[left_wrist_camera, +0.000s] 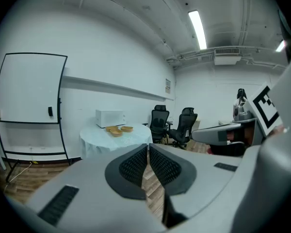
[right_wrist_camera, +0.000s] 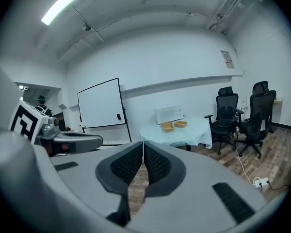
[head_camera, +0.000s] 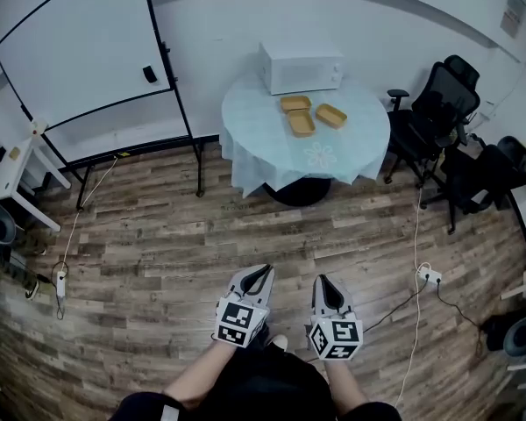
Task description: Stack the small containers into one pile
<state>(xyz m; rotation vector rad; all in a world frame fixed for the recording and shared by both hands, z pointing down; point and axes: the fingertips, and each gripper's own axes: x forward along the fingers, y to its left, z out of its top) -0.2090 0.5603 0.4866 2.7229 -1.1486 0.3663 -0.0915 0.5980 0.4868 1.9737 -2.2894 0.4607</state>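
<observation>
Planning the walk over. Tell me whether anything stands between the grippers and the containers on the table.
Nothing visible does. Only wooden floor lies between the left gripper, the right gripper and the table bearing the containers. The whiteboard and chairs stand off to the sides.

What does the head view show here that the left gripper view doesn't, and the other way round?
Head view only: the person's forearms and a power strip. Left gripper view only: the ceiling light, and the left gripper with its jaws pressed together, empty. Both: the table with three unstacked containers, the microwave, the whiteboard, the chairs.
</observation>
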